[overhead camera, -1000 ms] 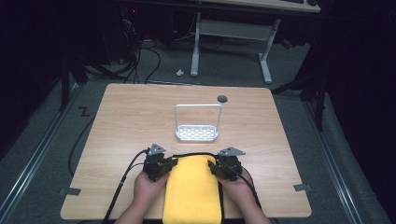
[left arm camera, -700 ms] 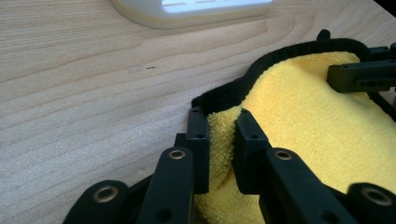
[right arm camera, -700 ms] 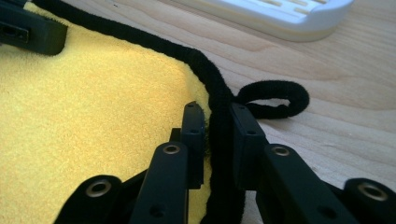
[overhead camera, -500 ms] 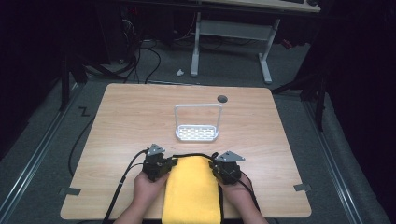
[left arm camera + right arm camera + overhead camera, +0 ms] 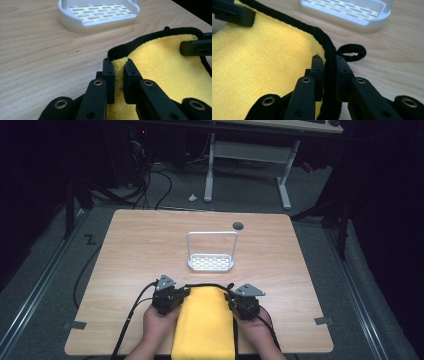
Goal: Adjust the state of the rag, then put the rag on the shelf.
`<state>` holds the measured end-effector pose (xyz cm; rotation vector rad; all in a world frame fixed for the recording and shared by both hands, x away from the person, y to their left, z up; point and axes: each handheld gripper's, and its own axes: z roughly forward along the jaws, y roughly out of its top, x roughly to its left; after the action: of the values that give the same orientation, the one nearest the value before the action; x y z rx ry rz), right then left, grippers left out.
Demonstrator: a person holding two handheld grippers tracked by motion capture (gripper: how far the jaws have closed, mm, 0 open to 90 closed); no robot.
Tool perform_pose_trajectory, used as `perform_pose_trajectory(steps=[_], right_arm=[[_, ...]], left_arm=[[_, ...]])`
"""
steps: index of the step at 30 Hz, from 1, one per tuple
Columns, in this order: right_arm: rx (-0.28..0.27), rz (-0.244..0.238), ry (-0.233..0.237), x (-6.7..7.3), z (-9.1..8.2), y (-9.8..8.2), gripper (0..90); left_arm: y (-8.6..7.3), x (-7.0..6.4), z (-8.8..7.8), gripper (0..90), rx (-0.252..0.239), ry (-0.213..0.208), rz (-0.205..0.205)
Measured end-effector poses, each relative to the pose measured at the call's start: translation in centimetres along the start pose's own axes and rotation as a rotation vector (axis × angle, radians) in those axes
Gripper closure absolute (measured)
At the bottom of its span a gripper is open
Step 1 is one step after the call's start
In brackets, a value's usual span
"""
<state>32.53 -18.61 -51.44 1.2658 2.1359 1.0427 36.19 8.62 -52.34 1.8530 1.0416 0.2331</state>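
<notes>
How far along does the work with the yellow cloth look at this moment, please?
Done: both far corners are gripped. The left tongs pinch the yellow cloth at its black-edged corner, and the right tongs have just been closing on the black hem of the other corner. In hand: the cloth lies flat on the table. Left: probably lifting or folding it; the white rack beyond stays empty.

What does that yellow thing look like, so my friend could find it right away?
Look at the wooden table, along its near edge where the person's hands come in. The yellow cloth lies flat there, pinched at its far corners by the left gripper and right gripper. It is fluffy with black edging, unlike the white slotted rack behind it.
</notes>
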Motion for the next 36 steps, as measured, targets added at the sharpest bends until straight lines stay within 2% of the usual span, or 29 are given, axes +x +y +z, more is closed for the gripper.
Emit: perform_pose_trajectory(steps=[4, 8, 14, 19, 21, 24, 26, 30, 33, 36], right_arm=[[-0.045, -0.009, -0.01, 0.4, -0.7, 0.3, 80.8], [-0.094, -0.019, -0.029, 0.6, -1.4, 0.9, 80.4], [-0.133, -0.026, -0.046, 0.6, -2.6, 1.5, 80.4], [-0.151, -0.033, -0.052, 0.3, -3.2, 2.3, 80.4], [-0.17, -0.03, -0.053, 0.2, -3.5, 2.7, 80.4], [-0.182, -0.032, -0.057, 0.0, -3.6, 3.1, 80.4], [-0.193, -0.021, -0.053, -0.2, -3.5, 3.4, 80.4], [-0.225, -0.029, -0.058, -0.4, -3.4, 4.3, 80.4], [-0.233, -0.021, -0.041, -0.5, -3.2, 5.2, 80.5], [-0.26, -0.037, -0.04, -0.6, -3.3, 6.2, 80.6]], left_arm=[[0.6, 0.0, -0.8, 83.0, -0.026, -0.014, -0.021], [1.5, -0.4, -1.4, 83.1, -0.067, -0.009, -0.006], [2.6, -1.0, -2.1, 83.2, -0.106, -0.022, 0.02], [3.5, -1.2, -2.2, 83.2, -0.122, -0.018, 0.01], [4.1, -1.4, -2.4, 83.2, -0.13, -0.013, 0.018], [4.9, -1.5, -2.6, 83.2, -0.14, -0.01, 0.035], [5.4, -1.4, -2.7, 83.3, -0.155, -0.008, 0.035], [6.0, -1.3, -2.9, 83.2, -0.184, 0.008, 0.034], [6.6, -1.2, -3.2, 83.2, -0.207, 0.022, 0.049], [7.5, -1.2, -3.7, 83.3, -0.232, 0.029, 0.059]])
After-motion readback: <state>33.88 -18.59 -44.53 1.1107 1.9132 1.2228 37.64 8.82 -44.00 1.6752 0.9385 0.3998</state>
